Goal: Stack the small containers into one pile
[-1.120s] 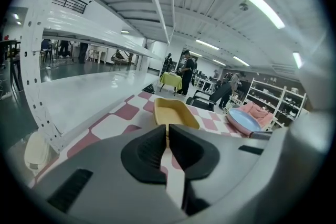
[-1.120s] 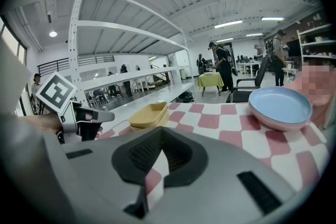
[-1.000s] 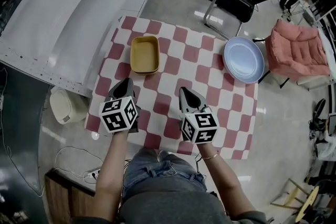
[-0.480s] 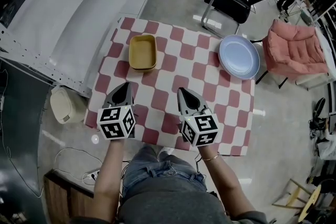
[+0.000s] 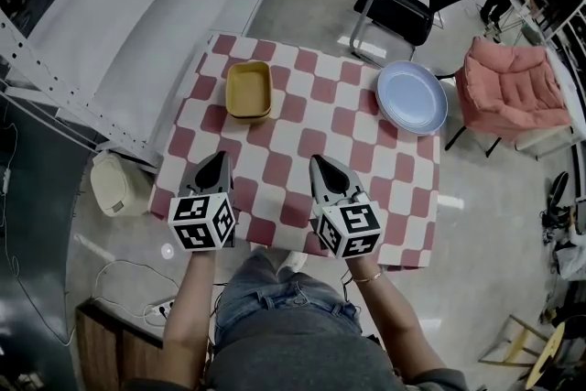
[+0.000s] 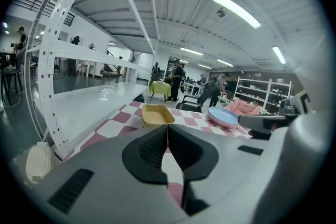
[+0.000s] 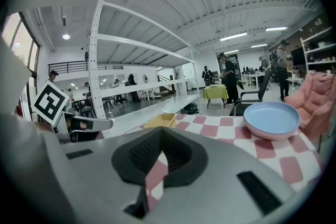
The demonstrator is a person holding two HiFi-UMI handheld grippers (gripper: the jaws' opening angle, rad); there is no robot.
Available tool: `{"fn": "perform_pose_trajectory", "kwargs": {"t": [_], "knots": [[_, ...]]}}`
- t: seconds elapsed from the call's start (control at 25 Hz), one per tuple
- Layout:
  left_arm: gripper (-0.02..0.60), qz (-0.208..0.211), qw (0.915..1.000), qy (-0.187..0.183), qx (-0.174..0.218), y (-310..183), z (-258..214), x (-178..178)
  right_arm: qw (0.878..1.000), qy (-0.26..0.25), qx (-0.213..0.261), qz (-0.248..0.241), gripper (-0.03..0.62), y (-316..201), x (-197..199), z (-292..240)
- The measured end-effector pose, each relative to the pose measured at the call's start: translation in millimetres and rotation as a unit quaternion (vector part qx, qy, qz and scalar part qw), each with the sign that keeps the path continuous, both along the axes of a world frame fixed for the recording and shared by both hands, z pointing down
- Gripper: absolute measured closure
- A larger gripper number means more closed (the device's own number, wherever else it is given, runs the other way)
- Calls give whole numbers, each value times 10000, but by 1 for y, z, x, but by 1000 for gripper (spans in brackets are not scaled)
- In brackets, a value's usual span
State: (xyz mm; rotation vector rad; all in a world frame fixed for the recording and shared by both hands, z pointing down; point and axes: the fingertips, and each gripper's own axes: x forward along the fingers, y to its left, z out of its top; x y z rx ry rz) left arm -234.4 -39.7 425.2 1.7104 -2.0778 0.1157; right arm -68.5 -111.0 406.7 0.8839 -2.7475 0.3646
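Checkered table: yellow container likely light, rigid, slick; pinch one rim. Left gripper, right gripper: jaws together, empty.

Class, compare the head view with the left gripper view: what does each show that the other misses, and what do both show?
Only the head view: the person's jeans and forearms. Only the left gripper view: the ceiling lights overhead. Both: the yellow container, the blue plate and the checked table.

No legible text, labels or numbers visible.
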Motion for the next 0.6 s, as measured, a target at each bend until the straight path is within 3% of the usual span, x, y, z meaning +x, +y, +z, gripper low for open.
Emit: {"fn": "perform_pose_trajectory", "kwargs": {"t": [0.6], "knots": [[563, -86, 9999, 22, 66, 27, -5, 8, 9998, -143, 134, -37, 586, 22, 4, -10]]}}
